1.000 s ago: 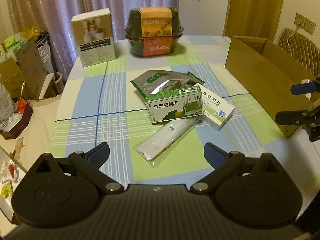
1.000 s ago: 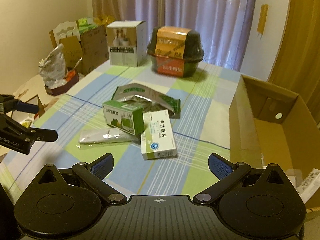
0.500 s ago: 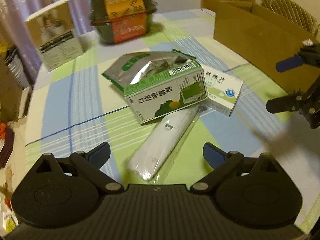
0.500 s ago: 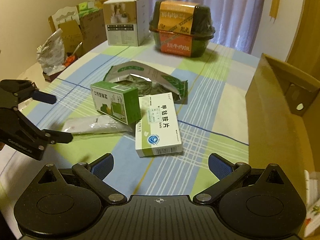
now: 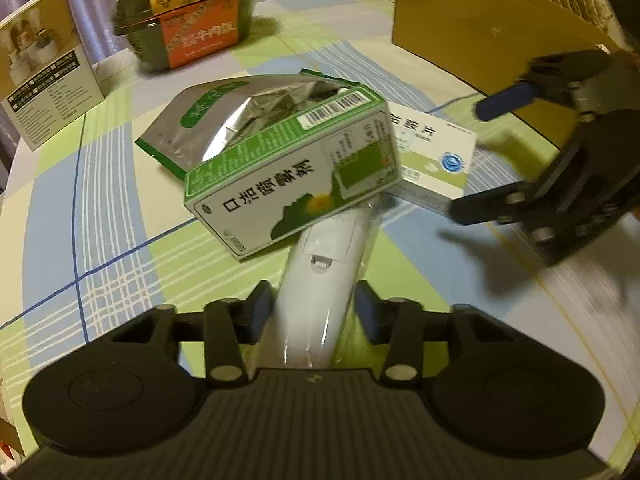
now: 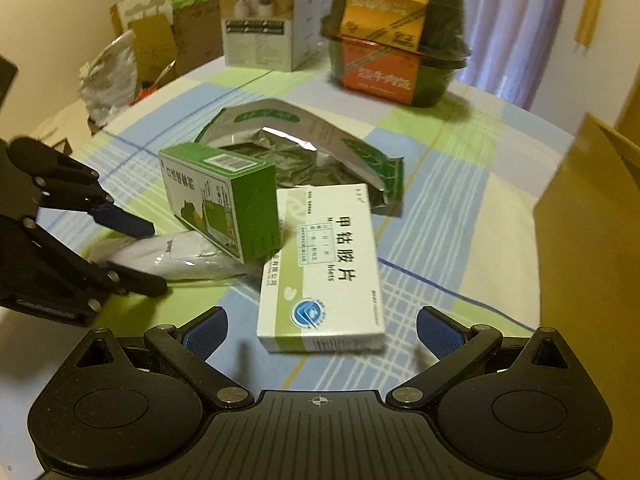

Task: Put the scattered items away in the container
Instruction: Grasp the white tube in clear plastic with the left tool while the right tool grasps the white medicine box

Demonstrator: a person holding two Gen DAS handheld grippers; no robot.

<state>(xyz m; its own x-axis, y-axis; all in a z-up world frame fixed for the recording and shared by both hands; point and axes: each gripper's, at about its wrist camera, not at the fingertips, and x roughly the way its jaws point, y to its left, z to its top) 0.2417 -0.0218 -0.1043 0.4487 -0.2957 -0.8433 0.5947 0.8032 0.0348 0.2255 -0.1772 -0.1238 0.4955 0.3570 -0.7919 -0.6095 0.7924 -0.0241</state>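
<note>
Closing our left gripper around the wrapped white tube, right gripper wide and empty, we next lift it toward the cardboard box.

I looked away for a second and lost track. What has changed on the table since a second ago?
The left tongs moved forward and down and closed around the near end of the white wrapped tube. The right tongs moved in toward the white box and are open just short of it. The green box, foil pouch and cardboard box lie as before.
</note>
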